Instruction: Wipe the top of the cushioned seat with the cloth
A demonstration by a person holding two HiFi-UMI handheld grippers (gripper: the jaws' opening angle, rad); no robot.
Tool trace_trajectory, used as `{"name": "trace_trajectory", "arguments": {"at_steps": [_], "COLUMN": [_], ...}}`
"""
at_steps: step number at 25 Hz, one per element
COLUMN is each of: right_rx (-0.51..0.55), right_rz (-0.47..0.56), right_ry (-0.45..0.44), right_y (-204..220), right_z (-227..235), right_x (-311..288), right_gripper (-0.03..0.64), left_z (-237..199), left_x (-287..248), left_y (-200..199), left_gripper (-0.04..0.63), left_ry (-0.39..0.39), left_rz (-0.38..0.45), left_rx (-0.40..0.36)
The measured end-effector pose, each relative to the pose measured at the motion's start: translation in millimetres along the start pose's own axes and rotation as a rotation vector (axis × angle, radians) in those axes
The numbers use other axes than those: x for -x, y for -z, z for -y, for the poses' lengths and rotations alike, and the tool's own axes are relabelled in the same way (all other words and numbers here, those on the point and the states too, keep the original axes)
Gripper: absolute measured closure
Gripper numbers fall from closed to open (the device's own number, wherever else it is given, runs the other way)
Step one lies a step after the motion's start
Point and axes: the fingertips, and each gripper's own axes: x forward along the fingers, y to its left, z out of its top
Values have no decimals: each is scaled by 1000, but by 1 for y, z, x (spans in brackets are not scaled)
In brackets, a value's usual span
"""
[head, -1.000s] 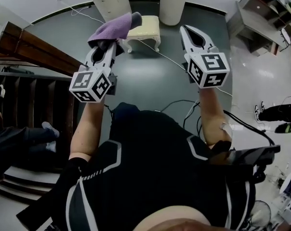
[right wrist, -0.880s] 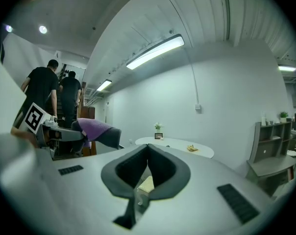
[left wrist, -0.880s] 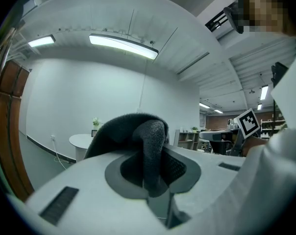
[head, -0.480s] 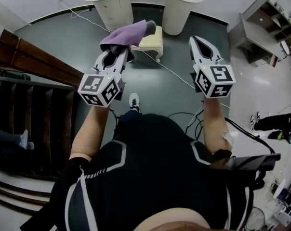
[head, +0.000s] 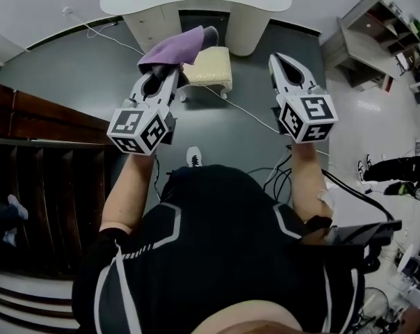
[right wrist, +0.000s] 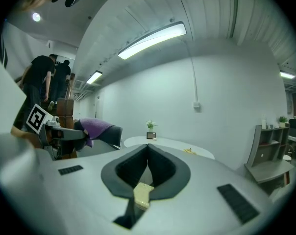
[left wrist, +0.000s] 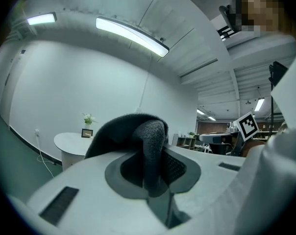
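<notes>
Between the fingers of the left gripper [head: 170,72], the purple cloth [head: 172,47] is pinched by 1 bunched edge; looks soft, light, floppy. Right gripper [head: 281,58] is clenched empty. Cushioned seat [head: 211,65] sits ahead of the fingers.

The floor [head: 85,68] under you carries the cushioned seat [head: 210,67] at your 12 o'clock, with the white desk [head: 196,2] standing just beyond it. A white cable [head: 246,108] lies across the floor from the seat toward 2 o'clock, where a grey shelf unit [head: 359,40] stands.
</notes>
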Motion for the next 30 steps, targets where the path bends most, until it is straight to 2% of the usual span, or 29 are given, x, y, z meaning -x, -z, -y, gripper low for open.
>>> {"name": "trace_trajectory", "arguments": {"at_steps": [7, 12, 14, 16, 19, 23, 30], "right_rx": [-11, -11, -20, -16, -26, -66, -33], "right_rz": [-6, -14, -28, -41, -44, -39, -20], "right_ry": [-5, 14, 15, 9, 0, -59, -102], "right_y": [-1, 5, 10, 14, 21, 31, 14], "right_z": [-9, -12, -8, 1, 18, 40, 102], "right_x": [-58, -90, -101, -110, -129, -163, -211], "right_gripper": [612, 611, 611, 611, 611, 611, 611], "left_z": [-58, -92, -99, -100, -106, -115, -106], "left_x": [-25, -40, -48, -57, -76, -107, -169], "left_y": [-2, 13, 18, 19, 25, 33, 24], "left_gripper": [548, 548, 548, 548, 548, 548, 548], "left_ry": [4, 32, 34, 35, 12, -23, -40], "left_rz": [-8, -30, -36, -35, -51, -59, -84], "left_rx": [54, 54, 78, 101, 95, 83, 28]}}
